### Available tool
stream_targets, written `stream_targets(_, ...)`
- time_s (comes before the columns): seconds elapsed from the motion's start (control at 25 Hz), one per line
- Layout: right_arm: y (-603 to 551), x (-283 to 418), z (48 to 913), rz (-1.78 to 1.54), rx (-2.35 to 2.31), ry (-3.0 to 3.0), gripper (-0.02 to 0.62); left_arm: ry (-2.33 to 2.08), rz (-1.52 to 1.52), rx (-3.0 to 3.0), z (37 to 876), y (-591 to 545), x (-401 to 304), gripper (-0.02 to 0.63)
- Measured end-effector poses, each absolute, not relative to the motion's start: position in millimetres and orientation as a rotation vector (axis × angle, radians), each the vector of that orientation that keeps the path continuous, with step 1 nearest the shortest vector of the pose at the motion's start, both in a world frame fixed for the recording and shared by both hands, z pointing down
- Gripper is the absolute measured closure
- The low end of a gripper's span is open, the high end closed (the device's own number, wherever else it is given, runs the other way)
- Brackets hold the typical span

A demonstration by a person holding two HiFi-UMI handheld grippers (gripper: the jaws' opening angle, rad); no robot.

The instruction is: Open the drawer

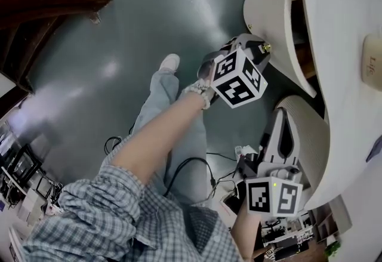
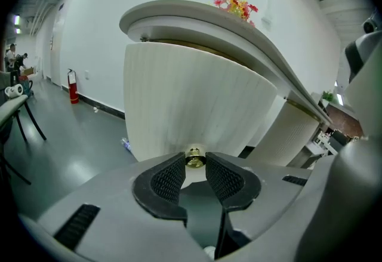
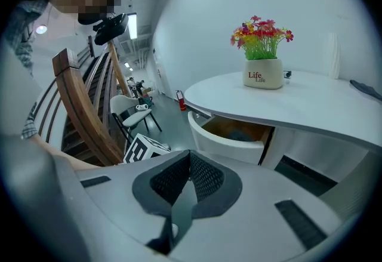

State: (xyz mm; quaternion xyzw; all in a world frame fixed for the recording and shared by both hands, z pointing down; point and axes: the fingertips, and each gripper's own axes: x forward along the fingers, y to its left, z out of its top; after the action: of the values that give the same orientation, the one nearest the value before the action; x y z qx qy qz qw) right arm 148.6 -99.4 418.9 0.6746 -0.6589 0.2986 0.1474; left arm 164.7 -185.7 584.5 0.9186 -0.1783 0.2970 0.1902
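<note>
We are seeing one drawer [image 2: 191, 99] standing out from under the worktop [image 3: 298, 105]. Our outstretched left gripper [image 2: 194, 160] is pinching its one brass knob [image 2: 194, 157]. Our right gripper [image 3: 190, 162] is pressed together, empty.

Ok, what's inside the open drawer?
The right gripper view shows the drawer with a wooden inside and a dark bluish patch in it, too blurred to name. The desktop covers the back part, so what lies there cannot be seen.
</note>
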Motion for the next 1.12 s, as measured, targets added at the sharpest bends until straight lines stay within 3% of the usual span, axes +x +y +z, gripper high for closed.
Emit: stream_targets(1.12, -110.5, 121.9, 380.1, 0.832, 2.0, -1.885, 0.586, -0.425, 1.07, 2.511, 586.4, -139.6, 85.6, 0.494)
